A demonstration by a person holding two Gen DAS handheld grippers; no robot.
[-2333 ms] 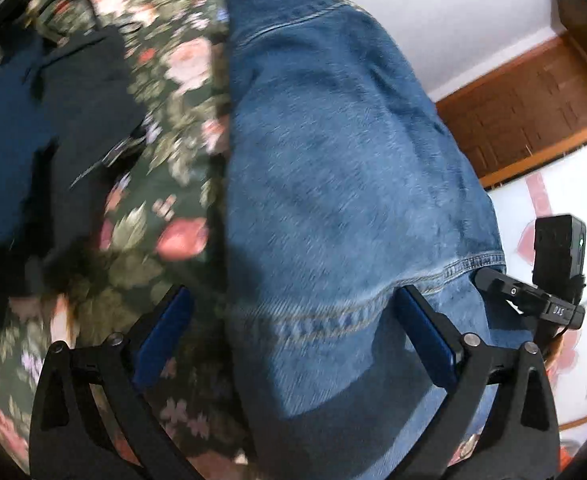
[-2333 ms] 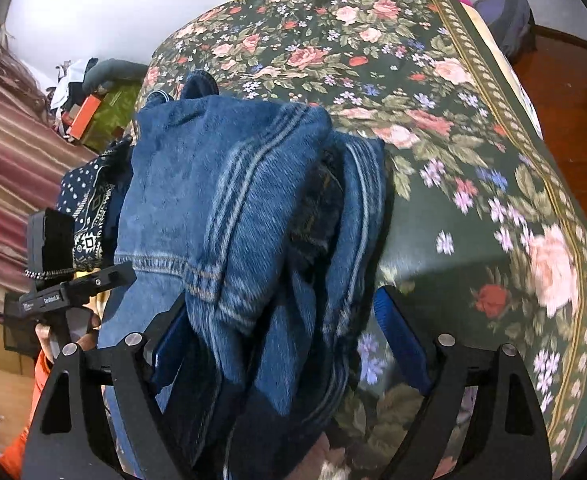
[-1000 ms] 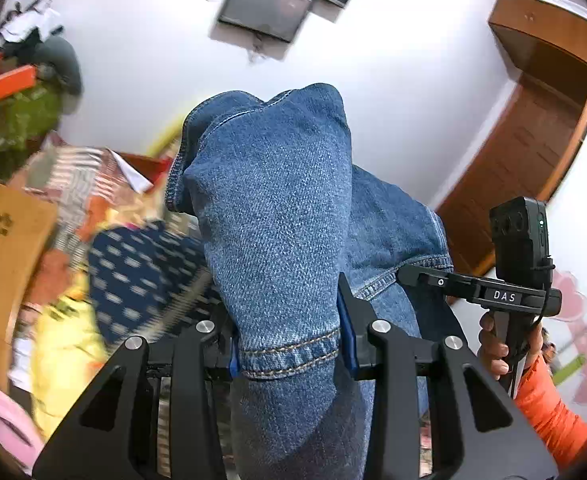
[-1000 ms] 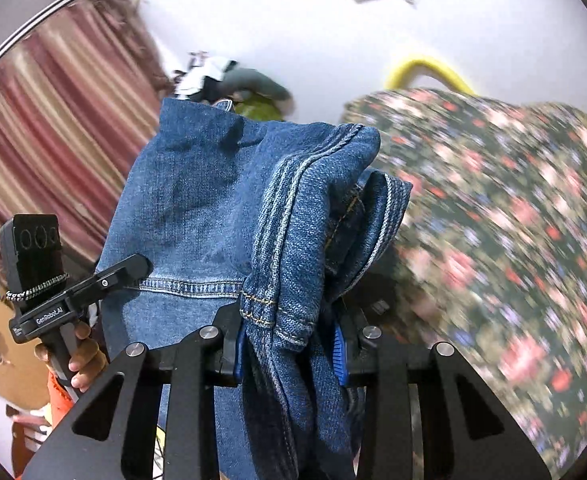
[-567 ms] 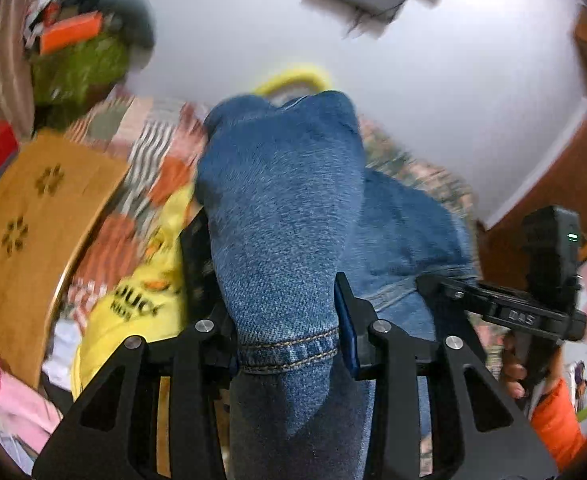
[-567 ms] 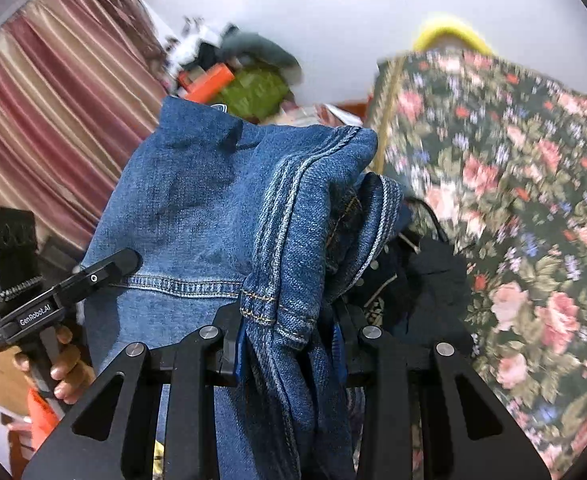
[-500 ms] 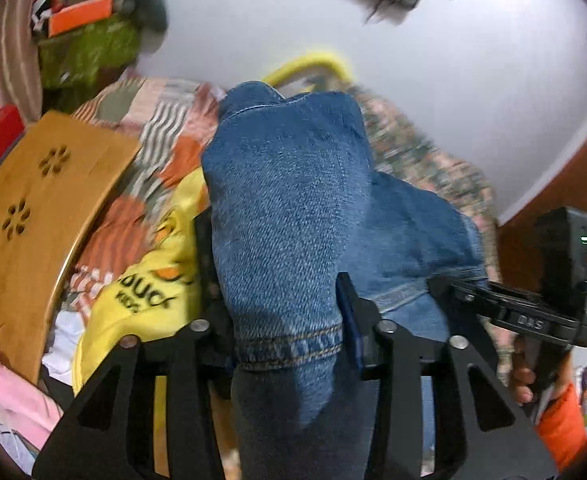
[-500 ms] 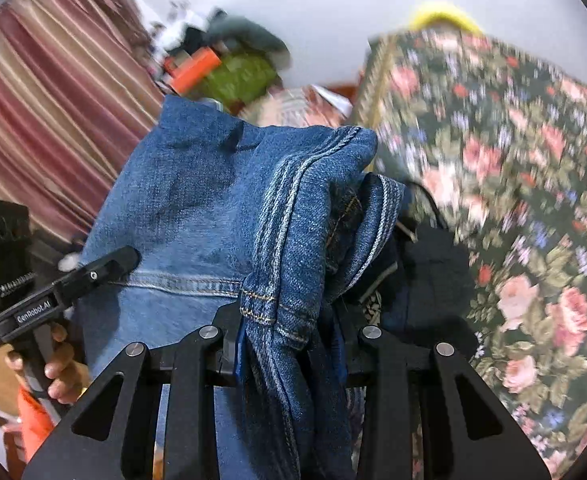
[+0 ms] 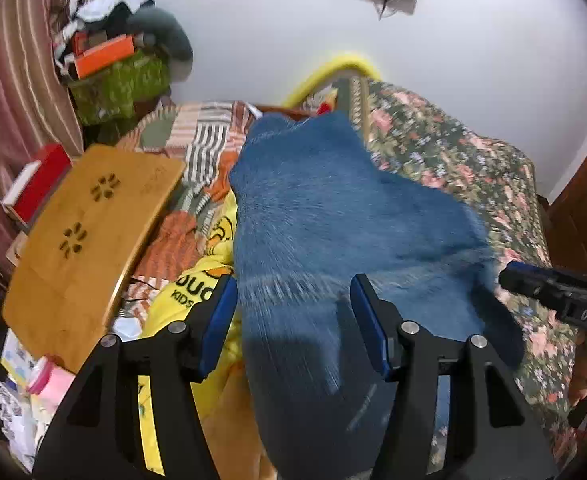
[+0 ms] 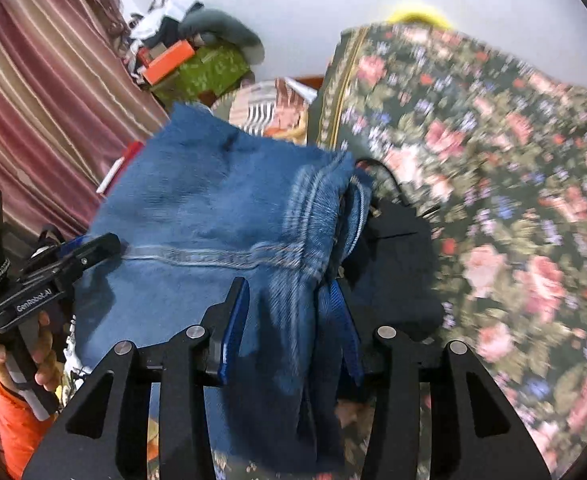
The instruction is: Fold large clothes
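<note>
One pair of jeans (image 9: 333, 216), two parted claws (image 9: 293, 320).

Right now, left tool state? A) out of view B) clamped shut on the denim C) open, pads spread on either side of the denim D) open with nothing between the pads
C: in the left wrist view the left tool has its blue pads spread wide, with the jeans lying between them, motion-blurred, and a gap showing beside each pad.
</note>
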